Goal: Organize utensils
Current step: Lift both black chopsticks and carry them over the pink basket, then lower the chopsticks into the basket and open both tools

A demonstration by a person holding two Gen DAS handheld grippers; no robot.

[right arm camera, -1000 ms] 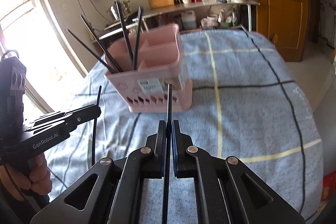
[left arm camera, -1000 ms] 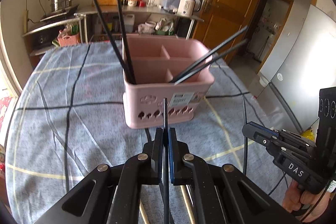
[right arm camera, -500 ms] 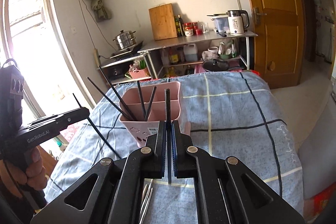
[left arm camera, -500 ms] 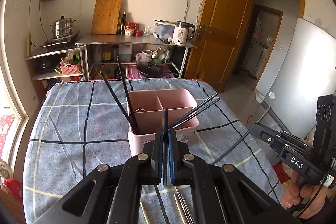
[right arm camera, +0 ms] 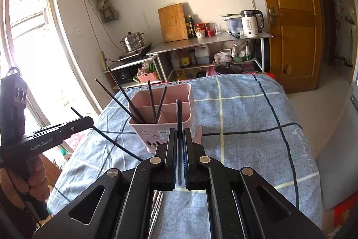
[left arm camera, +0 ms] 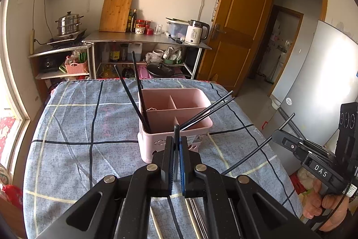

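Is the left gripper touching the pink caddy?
Apart. The right wrist view shows the left gripper held off the pink caddy's side, tablecloth visible between.

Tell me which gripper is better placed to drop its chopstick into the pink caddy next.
Slightly the left, though it is close. Both the left gripper and the right gripper are shut on a black chopstick. The pink caddy sits straight ahead of the left; from the right it lies ahead, offset left.

Each of the 2 cameras sat behind its own gripper, raised above the near end of the table [left arm camera: 67, 149] and looking along the fingers toward the far wall. The left view faced slightly rightward, the right view slightly leftward. Both took in the pink caddy [left arm camera: 174, 118] [right arm camera: 163, 118], the shelves [right arm camera: 210, 39] and the door [left arm camera: 237, 21].
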